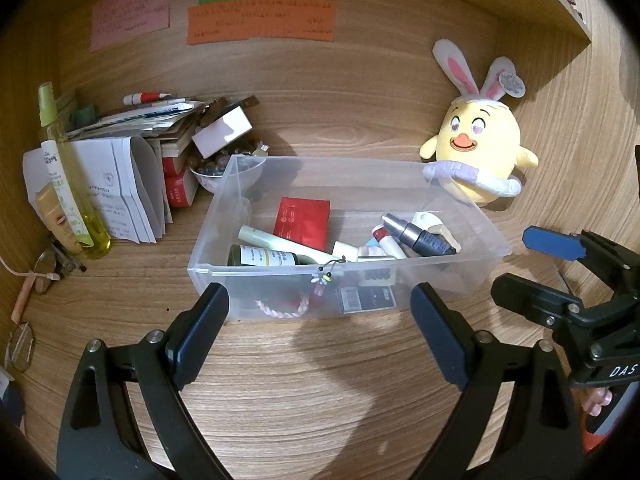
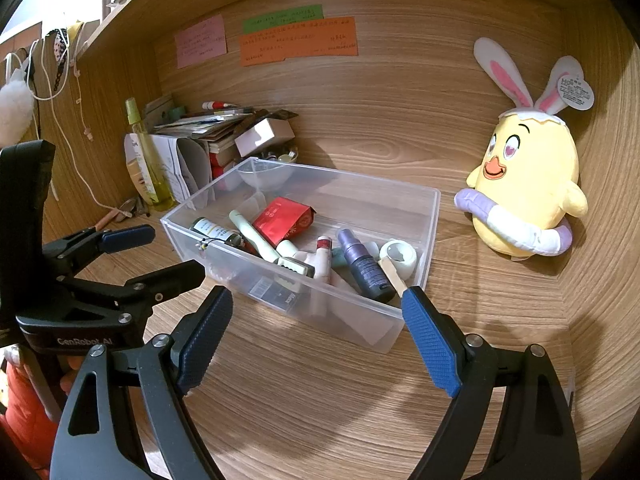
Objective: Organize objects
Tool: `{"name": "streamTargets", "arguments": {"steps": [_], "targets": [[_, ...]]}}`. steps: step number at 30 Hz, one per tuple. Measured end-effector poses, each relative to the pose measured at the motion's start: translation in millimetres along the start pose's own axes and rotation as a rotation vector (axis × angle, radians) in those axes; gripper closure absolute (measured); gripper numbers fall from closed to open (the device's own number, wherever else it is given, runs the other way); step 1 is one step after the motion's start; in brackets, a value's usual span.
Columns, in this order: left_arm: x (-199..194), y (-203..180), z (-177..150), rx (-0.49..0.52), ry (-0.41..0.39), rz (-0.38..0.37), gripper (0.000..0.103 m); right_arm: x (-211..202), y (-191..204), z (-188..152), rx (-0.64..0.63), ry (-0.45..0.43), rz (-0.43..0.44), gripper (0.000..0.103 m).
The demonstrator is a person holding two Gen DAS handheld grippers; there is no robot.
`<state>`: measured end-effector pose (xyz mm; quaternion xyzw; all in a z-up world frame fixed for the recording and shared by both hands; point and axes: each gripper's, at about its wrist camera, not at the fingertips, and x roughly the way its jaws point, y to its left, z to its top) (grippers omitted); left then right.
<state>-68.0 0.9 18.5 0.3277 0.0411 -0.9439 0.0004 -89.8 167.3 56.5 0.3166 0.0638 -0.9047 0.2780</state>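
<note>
**Clear bin at mid-counter, both claws open and empty**

Against the counter's left edge a tall yellow-green spray bottle [image 1: 70, 176] is seen upright, with folded papers [image 1: 124, 188] and a stack of books and cards [image 1: 168, 128] just behind and beside it toward the back left corner. A small bowl [image 1: 208, 174] is set touching the back left corner of the clear plastic bin [image 1: 280, 288], which is placed near the middle of the counter [image 1: 320, 380]. Inside the bin a dark green bottle [image 1: 264, 258], a pale green tube [image 1: 280, 242], a red packet [image 1: 302, 222] and a dark spray bottle [image 1: 420, 236] are found lying loosely together. A yellow chick plush [image 1: 480, 148] with rabbit ears is propped at the back right.

The left claw [image 1: 320, 312] is held open before the bin's front wall, nothing between its fingers. The right claw [image 2: 316, 316] is likewise spread wide and empty, near the bin's front right corner.
</note>
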Motion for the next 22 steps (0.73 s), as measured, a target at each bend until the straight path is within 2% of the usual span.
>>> {"name": "streamTargets", "arguments": {"steps": [22], "targets": [[2.1, 0.4, 0.4, -0.014, 0.006, -0.006, 0.010, 1.0, 2.4, -0.3, 0.001, 0.001, 0.004, 0.018]]}}
